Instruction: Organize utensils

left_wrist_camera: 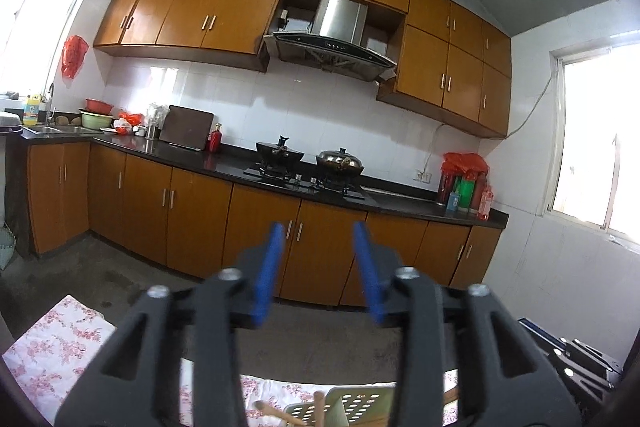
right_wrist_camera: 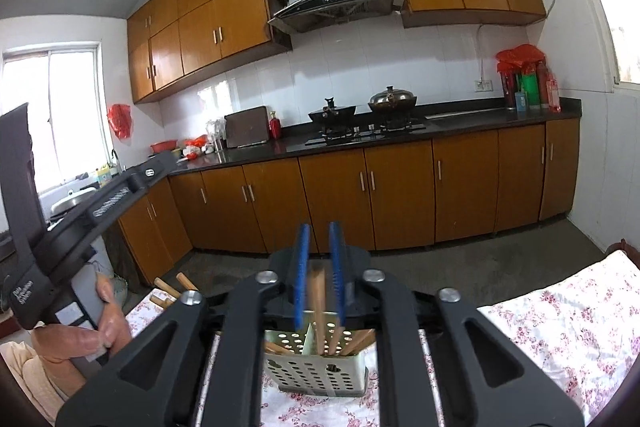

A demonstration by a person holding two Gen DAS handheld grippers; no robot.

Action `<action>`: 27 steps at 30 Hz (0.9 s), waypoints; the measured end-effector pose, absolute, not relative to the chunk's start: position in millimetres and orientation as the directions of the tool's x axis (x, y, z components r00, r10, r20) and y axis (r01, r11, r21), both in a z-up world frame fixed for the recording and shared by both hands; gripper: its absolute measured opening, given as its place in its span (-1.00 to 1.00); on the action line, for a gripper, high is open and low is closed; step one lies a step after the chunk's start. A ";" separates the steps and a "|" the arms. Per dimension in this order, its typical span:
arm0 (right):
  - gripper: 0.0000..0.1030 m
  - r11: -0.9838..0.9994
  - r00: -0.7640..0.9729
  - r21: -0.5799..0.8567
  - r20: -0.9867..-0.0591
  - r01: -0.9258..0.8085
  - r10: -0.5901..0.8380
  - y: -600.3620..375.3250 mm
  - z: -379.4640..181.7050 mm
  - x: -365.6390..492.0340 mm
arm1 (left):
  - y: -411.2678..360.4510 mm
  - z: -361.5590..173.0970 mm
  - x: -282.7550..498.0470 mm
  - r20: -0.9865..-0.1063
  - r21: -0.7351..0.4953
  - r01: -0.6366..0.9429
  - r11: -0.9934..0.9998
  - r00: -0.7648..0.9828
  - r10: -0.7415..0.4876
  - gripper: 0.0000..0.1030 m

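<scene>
- While the left wrist view looks level across the kitchen, the left gripper [left_wrist_camera: 319,269] stands released, blue pads apart with nothing between them.
- Down at the bottom edge, the pale green perforated utensil holder [left_wrist_camera: 352,405] peeks up from the pink floral tablecloth [left_wrist_camera: 60,343], with a light wooden chopstick [left_wrist_camera: 319,409] rising in front of it.
- Room ahead is wide open, bare grey floor out to the cabinets; the cloth's near edge sits just below the fingers.
- Over to the right wrist view: the right gripper [right_wrist_camera: 320,259] is nearly closed, and one wooden chopstick [right_wrist_camera: 319,303] stands between the pads, its lower end in the holder [right_wrist_camera: 316,367]; whether the pads still press on it I cannot tell.
- More chopsticks [right_wrist_camera: 356,341] lean in the same holder, and a few loose ones [right_wrist_camera: 168,289] lie on the cloth to the left.
- I'd judge these sticks light, stiff and smooth, apt to slide, so take them near the top end.
- Holder looks light too, easily tipped by a sideways nudge.
- A person's hand [right_wrist_camera: 110,311] holds the left tool close by on that side.
</scene>
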State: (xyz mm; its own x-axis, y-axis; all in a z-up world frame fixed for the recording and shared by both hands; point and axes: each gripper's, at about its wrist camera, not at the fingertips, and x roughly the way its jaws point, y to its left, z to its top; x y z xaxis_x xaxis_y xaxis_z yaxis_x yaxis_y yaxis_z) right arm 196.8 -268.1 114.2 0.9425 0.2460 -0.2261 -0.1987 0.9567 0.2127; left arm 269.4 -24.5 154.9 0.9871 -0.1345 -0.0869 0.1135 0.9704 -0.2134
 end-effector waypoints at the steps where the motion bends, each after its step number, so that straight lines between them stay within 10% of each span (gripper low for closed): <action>1: -0.57 0.957 0.946 0.214 -0.217 -0.196 0.242 -269.4 117.2 193.3 | -19.5 158.4 263.4 -0.083 -0.215 0.113 0.970 0.988 -0.134 -0.11; 17: 0.81 0.981 0.976 0.117 -0.134 -0.156 0.171 -256.1 118.0 71.0 | 39.4 139.8 87.3 -0.150 -0.116 0.059 0.991 0.986 -0.077 0.92; 27: 0.97 1.000 0.979 0.018 -0.202 -0.020 0.023 -239.8 63.9 23.8 | 24.2 77.4 16.8 -0.226 -0.011 0.027 1.000 0.974 -0.029 0.92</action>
